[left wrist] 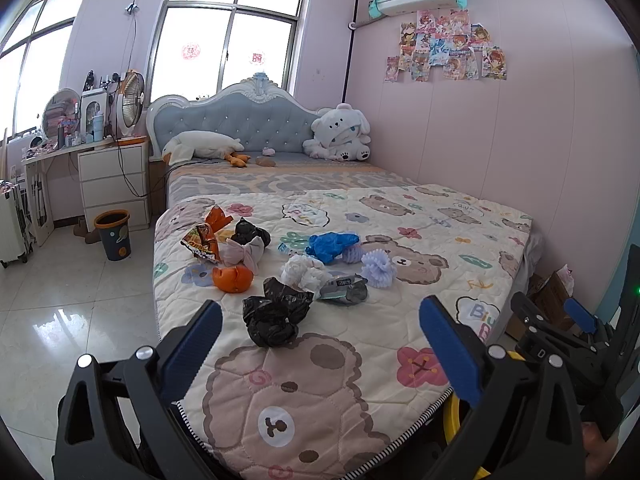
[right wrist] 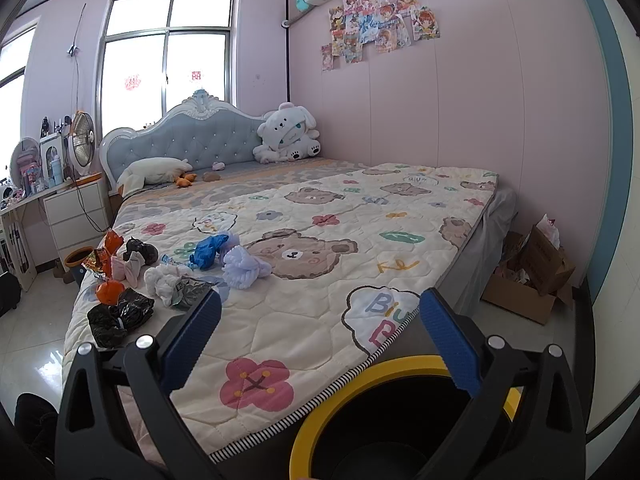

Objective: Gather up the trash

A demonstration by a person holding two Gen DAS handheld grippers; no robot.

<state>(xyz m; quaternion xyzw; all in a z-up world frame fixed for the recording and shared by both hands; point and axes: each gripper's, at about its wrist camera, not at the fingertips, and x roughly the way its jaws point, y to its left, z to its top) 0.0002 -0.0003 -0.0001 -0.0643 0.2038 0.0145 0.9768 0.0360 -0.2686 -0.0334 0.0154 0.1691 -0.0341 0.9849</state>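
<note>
Pink walls surround a bed (left wrist: 400,320) that fills most of both views, covered by a cream quilt printed with bears and flowers. You hold both grippers above its foot end, tilted slightly down. Your left gripper (left wrist: 320,344) has its blue-padded jaws spread wide apart with nothing between them. Your right gripper (right wrist: 320,340) is just as wide open and also empty; it shows at the right edge of the left view.

Trash lies scattered on the near left part of the quilt. A crumpled black bag (left wrist: 276,312) sits closest, just ahead of your left gripper. Behind it lie a white wad (left wrist: 304,272), a silver wrapper (left wrist: 346,288), an orange peel (left wrist: 233,278), an orange snack packet (left wrist: 202,240), a blue glove (left wrist: 330,245) and a pale purple puff (left wrist: 378,267).

A yellow-rimmed black bin (right wrist: 384,372) stands on the floor at the foot of the bed, directly under your right gripper. A second small bin (left wrist: 113,234) stands beside the bed's left side, near white drawers (left wrist: 114,184).
</note>
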